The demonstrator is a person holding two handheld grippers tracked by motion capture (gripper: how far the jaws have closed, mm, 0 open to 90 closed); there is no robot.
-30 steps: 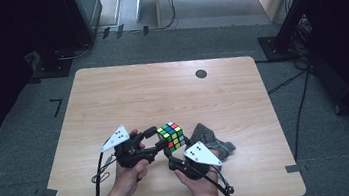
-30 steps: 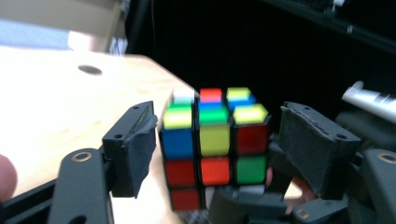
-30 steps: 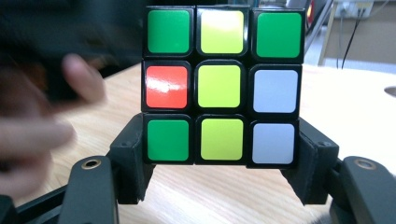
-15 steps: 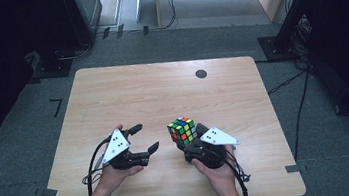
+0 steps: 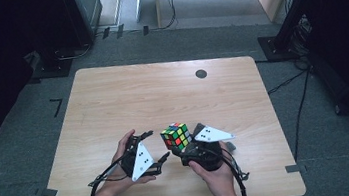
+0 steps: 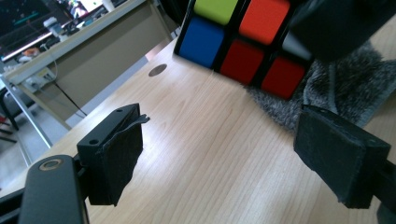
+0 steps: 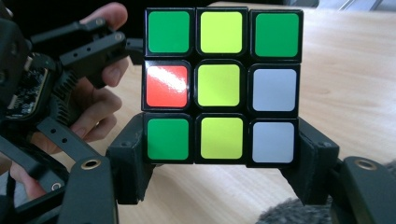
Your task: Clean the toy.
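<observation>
- Fingers [image 7: 128,163] of the right gripper [image 5: 189,149] press on the bottom layer of the Rubik's cube [image 5: 176,136] from both sides, so the two upper layers stand free above them.
- Held this way, the cube hangs just above the wooden table [image 5: 162,94] near its front edge, between the two hands, with a face of green, yellow, white and one red sticker turned to the right gripper's camera.
- Left gripper [image 5: 162,157], just beside the cube on its left, has its jaws apart with only bare tabletop between them; they have just been opening, and the pads [image 6: 116,158] touch nothing.
- Its jaws point toward the cube's blue, red and orange side, which I judge to be a line-up for gripping a layer to twist.
- Under the right hand [image 5: 215,176] lies a grey furry cloth [image 6: 327,84], probably a soft pad for the cube.
</observation>
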